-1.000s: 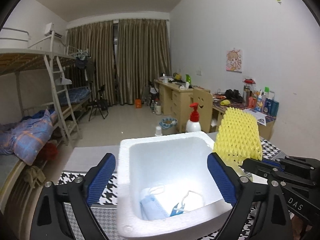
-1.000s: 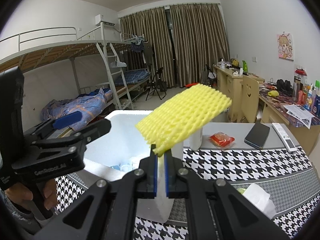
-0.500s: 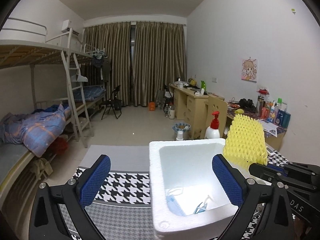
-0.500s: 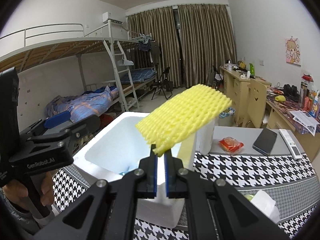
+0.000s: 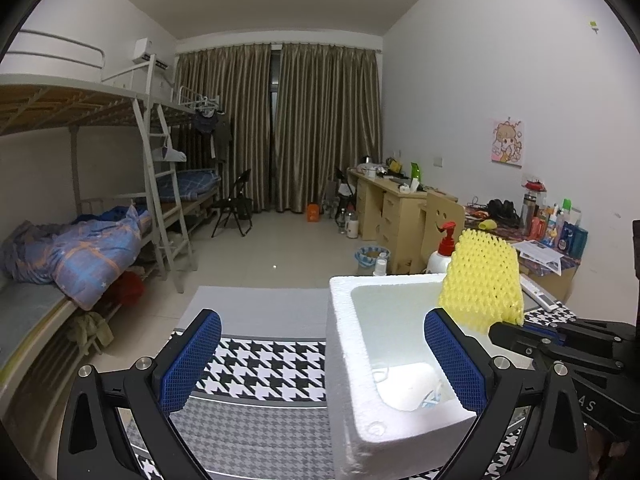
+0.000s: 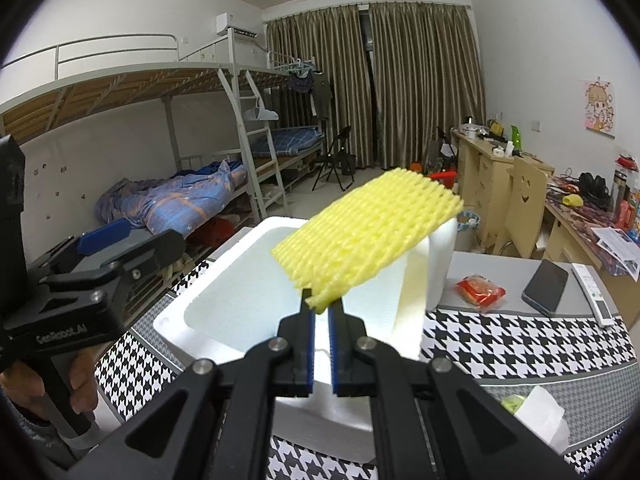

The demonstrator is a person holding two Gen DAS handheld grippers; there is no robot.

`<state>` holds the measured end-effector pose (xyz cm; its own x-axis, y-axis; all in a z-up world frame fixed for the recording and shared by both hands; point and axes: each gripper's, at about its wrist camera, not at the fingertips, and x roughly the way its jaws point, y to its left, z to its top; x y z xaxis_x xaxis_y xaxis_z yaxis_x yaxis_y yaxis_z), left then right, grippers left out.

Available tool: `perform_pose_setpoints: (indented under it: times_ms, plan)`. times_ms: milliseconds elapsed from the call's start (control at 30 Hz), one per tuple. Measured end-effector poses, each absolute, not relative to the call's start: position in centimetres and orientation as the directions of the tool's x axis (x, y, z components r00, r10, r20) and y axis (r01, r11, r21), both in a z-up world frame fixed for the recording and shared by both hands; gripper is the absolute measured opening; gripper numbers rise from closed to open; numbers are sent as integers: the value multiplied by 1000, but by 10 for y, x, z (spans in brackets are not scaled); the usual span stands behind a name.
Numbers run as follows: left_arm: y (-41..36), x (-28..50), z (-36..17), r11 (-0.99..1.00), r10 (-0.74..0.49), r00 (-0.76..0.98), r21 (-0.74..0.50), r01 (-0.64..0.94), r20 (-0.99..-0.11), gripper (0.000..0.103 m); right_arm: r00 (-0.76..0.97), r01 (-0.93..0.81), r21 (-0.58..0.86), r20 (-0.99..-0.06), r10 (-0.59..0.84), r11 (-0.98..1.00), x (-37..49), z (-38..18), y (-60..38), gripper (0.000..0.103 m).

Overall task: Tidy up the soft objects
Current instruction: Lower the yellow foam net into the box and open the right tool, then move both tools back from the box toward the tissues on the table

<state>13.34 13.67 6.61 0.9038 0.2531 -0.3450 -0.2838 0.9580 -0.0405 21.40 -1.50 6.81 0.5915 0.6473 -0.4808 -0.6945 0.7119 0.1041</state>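
My right gripper [image 6: 320, 307] is shut on the near edge of a yellow foam fruit net [image 6: 368, 236] and holds it above the open white foam box [image 6: 208, 304]. The net also shows in the left wrist view [image 5: 482, 280], over the box's far right corner. My left gripper [image 5: 324, 356] is open and empty, its right finger over the box [image 5: 348, 320] and its left finger over the houndstooth cloth [image 5: 264, 364]. A blue face mask [image 5: 430, 394] lies at the box's bottom, mostly hidden.
On the table right of the box lie a red snack packet [image 6: 480, 288], a dark phone [image 6: 546, 286], a white remote [image 6: 594, 294] and a white tissue [image 6: 540, 412]. A pump bottle [image 5: 444, 250] stands behind the box. Bunk beds stand to the left.
My left gripper has swung left, so the box now sits at its right. My right gripper's fingers have parted slightly around the net, which stays over the box.
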Motion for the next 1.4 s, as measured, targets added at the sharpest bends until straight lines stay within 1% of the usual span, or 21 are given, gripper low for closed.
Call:
perform_pose_setpoints:
  times_ms: [300, 400, 433, 467, 500, 533, 567, 667, 733, 1267, 1333, 1400]
  plan:
    - [147, 128, 62, 954, 258, 901, -52, -294, -349, 102, 569, -700, 105, -516, 640, 707, 219, 63, -1, 8]
    - [150, 127, 60, 954, 256, 900, -56, -294, -352, 102, 562, -700, 104, -531, 634, 707, 220, 61, 4, 12]
    - [150, 126, 60, 954, 256, 900, -57, -294, -353, 102, 560, -698, 106, -536, 632, 708, 221, 60, 4, 19]
    - [151, 126, 60, 955, 255, 900, -56, -293, -354, 102, 559, -696, 110, -538, 631, 710, 221, 60, 5, 31]
    - [151, 125, 60, 955, 255, 900, -57, -293, -353, 102, 558, -696, 112, -538, 632, 709, 221, 59, 5, 38]
    - [151, 126, 60, 954, 256, 900, -59, -294, -352, 102, 557, -698, 109, -537, 633, 707, 220, 59, 6, 54]
    - [151, 126, 59, 954, 256, 900, -60, -294, -352, 102, 560, -700, 104, -533, 634, 707, 219, 59, 6, 64]
    - [153, 128, 57, 955, 253, 898, -57, -292, -359, 102, 567, -704, 85, -530, 631, 705, 212, 60, 7, 71]
    - [155, 126, 57, 954, 254, 898, -60, -293, -360, 102, 568, -705, 81, -530, 629, 704, 210, 60, 7, 74]
    - [154, 116, 57, 952, 258, 901, -66, -299, -349, 102, 597, -698, 58, -503, 625, 713, 196, 67, 3, 75]
    - [152, 113, 58, 953, 258, 903, -61, -295, -345, 102, 607, -693, 55, -494, 623, 719, 194, 68, 0, 77]
    - [149, 110, 60, 955, 256, 905, -56, -291, -339, 102, 623, -686, 49, -477, 621, 726, 191, 71, -3, 81]
